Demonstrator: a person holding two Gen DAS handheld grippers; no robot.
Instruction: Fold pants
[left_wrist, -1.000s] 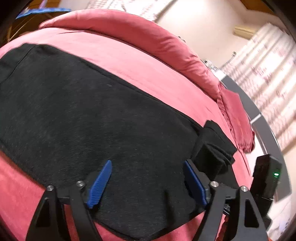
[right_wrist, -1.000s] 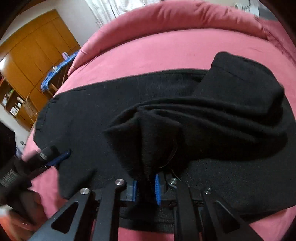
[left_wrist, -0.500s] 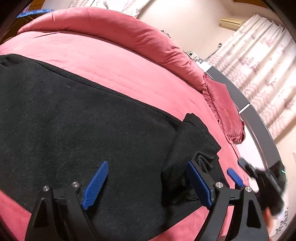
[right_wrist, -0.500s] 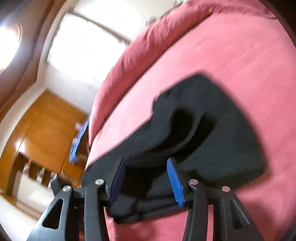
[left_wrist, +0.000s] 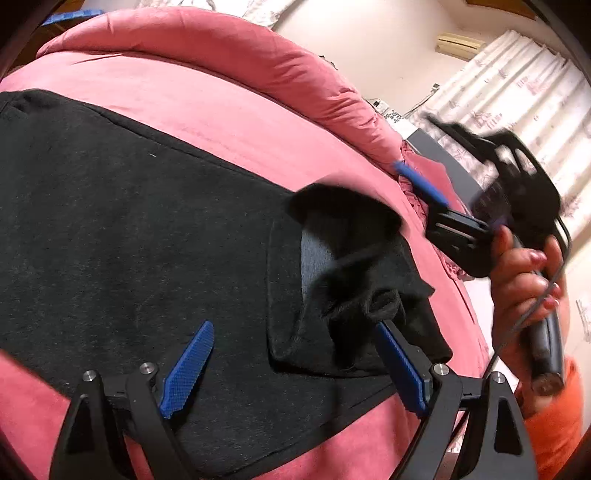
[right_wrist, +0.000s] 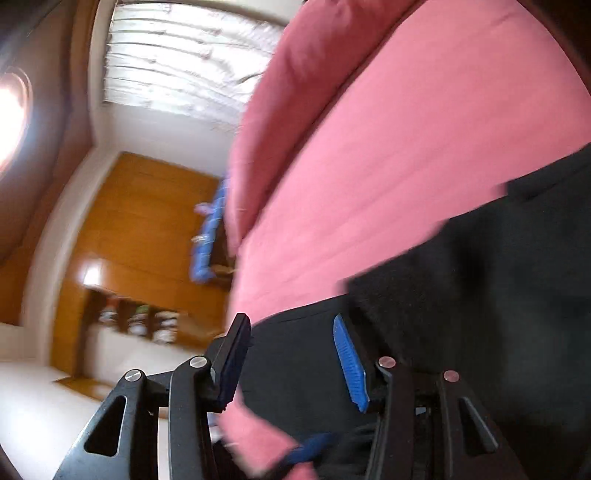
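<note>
The jaws of the left gripper (left_wrist: 291, 363) stand wide apart and have just been opening a bit more, with nothing pinched between the two blue pads; they hang just over the one pair of black pants (left_wrist: 147, 236). The jaws of the right gripper (right_wrist: 291, 363) are partly apart too, with nothing between its two blue pads, and they press on nothing. The pants lie spread flat on the one pink bed (left_wrist: 258, 140), and one end is folded back on top in a loose, bumpy heap (left_wrist: 354, 280) close to the left gripper's right pad. In the left wrist view, the right gripper is blurry and lifted off to the side of the heap, and one hand (left_wrist: 524, 284) holds its handle, with an orange sleeve (left_wrist: 554, 417) below it. One long pink bolster (left_wrist: 258, 62) runs along the far edge of the bed. Behind it hang white curtains (left_wrist: 517, 81). The right wrist view, tilted and blurry, shows one wooden wardrobe (right_wrist: 140, 221).
</note>
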